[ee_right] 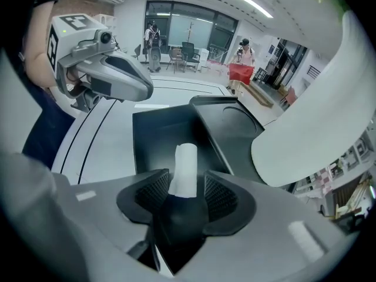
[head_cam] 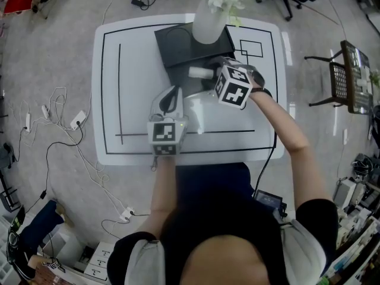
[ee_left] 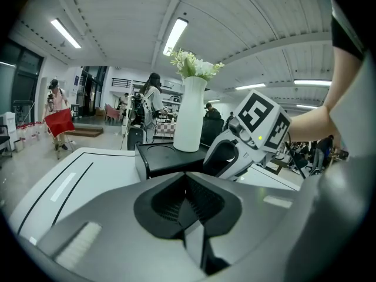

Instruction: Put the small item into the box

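The right gripper is found clamped on the small item, a white cylinder gripped at one end, with the rest projecting over the open black box at the far middle of the table. The left gripper is closed on nothing, near and left of the box. The grip is judged shallow, so slippage before release is possible. If let go from height, the cylinder may bounce or roll out. The tall vase, standing close by at the box's far side, may be struck and toppled.
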